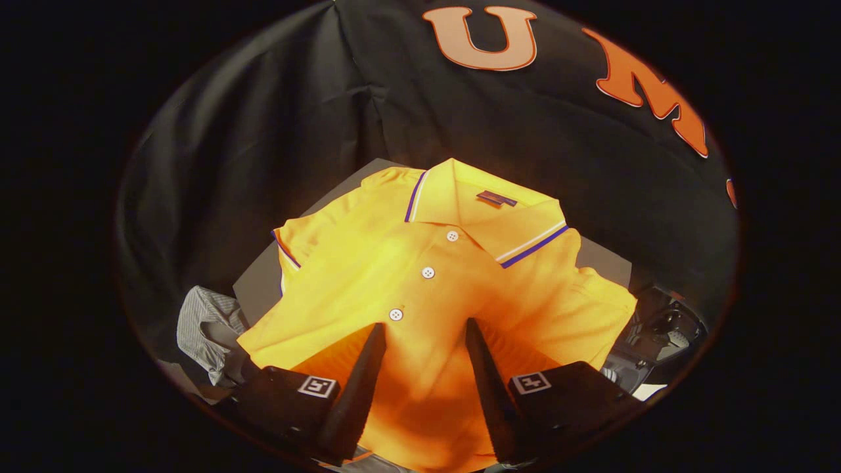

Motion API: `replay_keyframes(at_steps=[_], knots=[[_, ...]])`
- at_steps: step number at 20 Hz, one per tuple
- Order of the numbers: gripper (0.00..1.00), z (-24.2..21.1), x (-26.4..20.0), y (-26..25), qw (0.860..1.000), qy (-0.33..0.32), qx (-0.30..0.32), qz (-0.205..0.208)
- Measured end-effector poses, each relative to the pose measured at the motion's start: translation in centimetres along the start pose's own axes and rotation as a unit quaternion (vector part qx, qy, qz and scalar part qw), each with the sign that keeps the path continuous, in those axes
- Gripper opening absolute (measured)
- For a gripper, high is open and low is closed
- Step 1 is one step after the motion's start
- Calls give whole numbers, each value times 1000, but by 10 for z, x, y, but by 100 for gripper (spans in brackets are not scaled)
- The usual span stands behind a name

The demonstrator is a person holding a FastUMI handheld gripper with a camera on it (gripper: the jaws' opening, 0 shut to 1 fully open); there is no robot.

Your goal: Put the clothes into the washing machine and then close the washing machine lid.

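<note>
A yellow polo shirt [433,282] with purple-and-white trim on collar and sleeve lies spread flat on a grey surface [259,289], collar pointing away from me. Three white buttons run down its placket toward my fingers. My gripper [425,326] hovers over the shirt's lower front, open, the two black fingers [361,381] apart with yellow cloth showing between them. I cannot tell whether the fingertips touch the fabric. A dark machine part [663,328] shows past the shirt's right sleeve.
A grey striped garment [207,328] lies crumpled beside the shirt's left sleeve, off the grey surface. The black cloth wall [328,118] hangs close behind the shirt's collar.
</note>
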State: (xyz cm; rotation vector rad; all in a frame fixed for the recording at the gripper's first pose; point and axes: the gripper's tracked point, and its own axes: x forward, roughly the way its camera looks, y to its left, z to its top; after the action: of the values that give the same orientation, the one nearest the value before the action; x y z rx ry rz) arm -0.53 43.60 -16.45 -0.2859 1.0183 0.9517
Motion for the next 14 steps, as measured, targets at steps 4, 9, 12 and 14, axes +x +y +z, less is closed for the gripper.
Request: replay_keyframes(at_steps=[4,9,12,14], knots=[[21,-3,-2,16,998,15,50,44],[8,3,1,19,981,-140,104,89],[8,8,-9,20,954,-271,96,86],[8,14,-30,23,933,-341,79,81]])
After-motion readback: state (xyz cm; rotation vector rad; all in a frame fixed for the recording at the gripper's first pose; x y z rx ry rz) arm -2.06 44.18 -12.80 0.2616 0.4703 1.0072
